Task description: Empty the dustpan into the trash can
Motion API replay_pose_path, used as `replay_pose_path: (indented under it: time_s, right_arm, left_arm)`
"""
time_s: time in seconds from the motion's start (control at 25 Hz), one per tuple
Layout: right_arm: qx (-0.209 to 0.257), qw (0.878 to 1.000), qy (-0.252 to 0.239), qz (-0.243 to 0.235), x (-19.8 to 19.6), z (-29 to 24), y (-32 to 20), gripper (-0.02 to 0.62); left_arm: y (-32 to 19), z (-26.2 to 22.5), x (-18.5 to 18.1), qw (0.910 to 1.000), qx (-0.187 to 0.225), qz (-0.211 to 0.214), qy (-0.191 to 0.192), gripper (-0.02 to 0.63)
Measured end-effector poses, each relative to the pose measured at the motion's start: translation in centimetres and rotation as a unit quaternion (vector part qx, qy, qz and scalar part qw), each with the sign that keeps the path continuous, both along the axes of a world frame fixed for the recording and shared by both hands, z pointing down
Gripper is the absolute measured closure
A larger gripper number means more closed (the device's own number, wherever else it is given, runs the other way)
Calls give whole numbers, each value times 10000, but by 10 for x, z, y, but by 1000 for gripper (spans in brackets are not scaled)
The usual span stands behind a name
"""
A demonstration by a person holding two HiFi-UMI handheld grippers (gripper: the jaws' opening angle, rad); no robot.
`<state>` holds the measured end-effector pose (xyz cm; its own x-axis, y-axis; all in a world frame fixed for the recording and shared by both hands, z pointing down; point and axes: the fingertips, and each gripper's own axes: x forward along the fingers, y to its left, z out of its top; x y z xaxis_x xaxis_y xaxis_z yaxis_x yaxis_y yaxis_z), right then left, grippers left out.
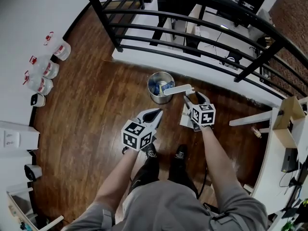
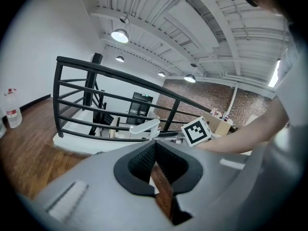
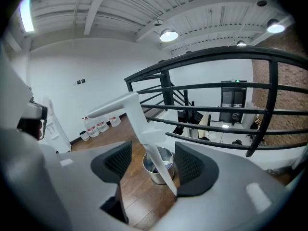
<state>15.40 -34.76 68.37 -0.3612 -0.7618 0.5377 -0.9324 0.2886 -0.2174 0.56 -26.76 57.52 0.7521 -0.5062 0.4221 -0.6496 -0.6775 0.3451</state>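
A round metal trash can (image 1: pixel 155 97) stands on the wood floor with blue and white rubbish inside; it also shows between the jaws in the right gripper view (image 3: pixel 153 175). The white dustpan's long handle (image 1: pixel 177 89) slants over the can's rim, and its pan (image 1: pixel 186 120) sits low beside my right gripper (image 1: pixel 195 98). In the right gripper view the handle (image 3: pixel 144 129) passes between the wide-spread jaws of the right gripper (image 3: pixel 149 163), close to the right pad and well off the left one. My left gripper (image 1: pixel 156 113) hangs left of the dustpan, shut and empty (image 2: pixel 154 150).
A black metal railing (image 1: pixel 192 20) runs behind the can, with a drop to a lower floor beyond. Several water jugs (image 1: pixel 45 71) line the left wall. A cardboard box (image 1: pixel 288 114) and white furniture stand at the right. The person's shoes (image 1: pixel 179 154) are just behind the grippers.
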Motion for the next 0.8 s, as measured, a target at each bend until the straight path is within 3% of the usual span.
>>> replay_pose_path:
  time_s: [0.24,0.36,0.44,0.64,0.8]
  right_arm:
    - [318,9993,-67,181,24,-56,32,369]
    - [758,9965,-190,293,30,-107,43,533]
    - [1056,9938,-210,284,30,-138,50,595]
    - [1571,9872,-267,-15,17,-202,63,595]
    - [1827,9821,-418,-168,6,-242,71,595]
  left_arm:
    - [-7,-31,19,9993,239,249,160,606]
    - [-12,-51,32,9984,329,373,262,606]
    - [-11,-62,45,9973,429,519,289,603]
    - [-7,-95,67,9938,658,762,482,601]
    - [-2,-114,72,9926,595,829,658,601]
